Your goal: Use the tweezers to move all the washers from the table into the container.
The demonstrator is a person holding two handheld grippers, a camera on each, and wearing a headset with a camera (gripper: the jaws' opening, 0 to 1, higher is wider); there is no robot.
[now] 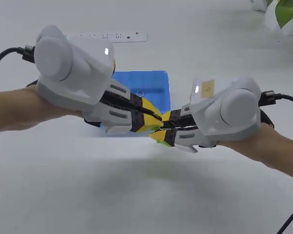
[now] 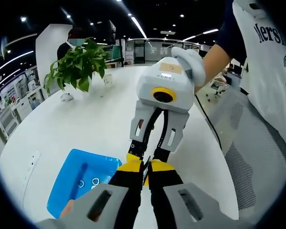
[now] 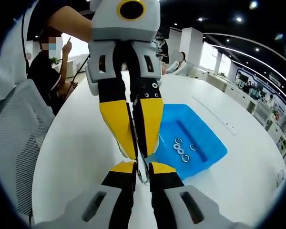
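Note:
My left gripper (image 1: 155,122) and right gripper (image 1: 162,131) meet tip to tip above the white table, in front of the blue container (image 1: 151,83). A thin metal pair of tweezers (image 3: 141,168) runs between the yellow jaws of both. In the right gripper view my left gripper (image 3: 139,151) comes down from above with its jaws closed on the tweezers, and my right gripper (image 3: 142,171) is shut on them from below. Several washers (image 3: 181,150) lie inside the blue container (image 3: 207,152). In the left gripper view the washers (image 2: 88,182) sit in the container (image 2: 66,191), left of my left gripper (image 2: 144,169).
A white power strip (image 1: 112,36) lies on the table beyond the container. A potted plant (image 2: 76,67) stands at the table's far side. A person (image 3: 43,62) sits beside a mesh chair (image 3: 14,143) off the table's edge.

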